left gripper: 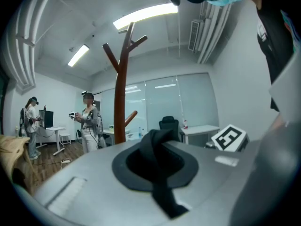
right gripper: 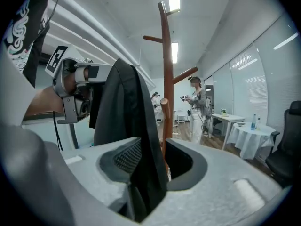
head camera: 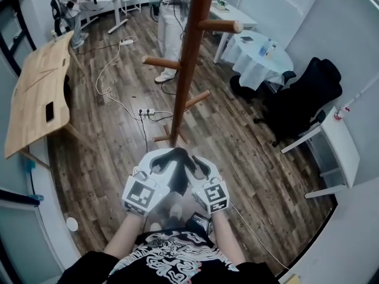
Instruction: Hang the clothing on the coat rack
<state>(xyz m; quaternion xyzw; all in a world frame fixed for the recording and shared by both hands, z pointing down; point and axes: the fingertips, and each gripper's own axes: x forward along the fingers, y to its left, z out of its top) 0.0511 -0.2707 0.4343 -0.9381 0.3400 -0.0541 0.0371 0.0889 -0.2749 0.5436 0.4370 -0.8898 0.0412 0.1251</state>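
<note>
The dark clothing hangs in the air between both claws, just in front of the coat rack. The left claw is clenched on the clothing. The right claw is released, with the clothing draped loosely through its gap.

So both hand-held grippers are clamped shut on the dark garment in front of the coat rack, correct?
Not quite. Only the left hand-held gripper is clamped shut on the dark garment. The right hand-held gripper stands open, with the garment merely draped between its jaws, as the right gripper view shows. Both are in front of the coat rack.
</note>
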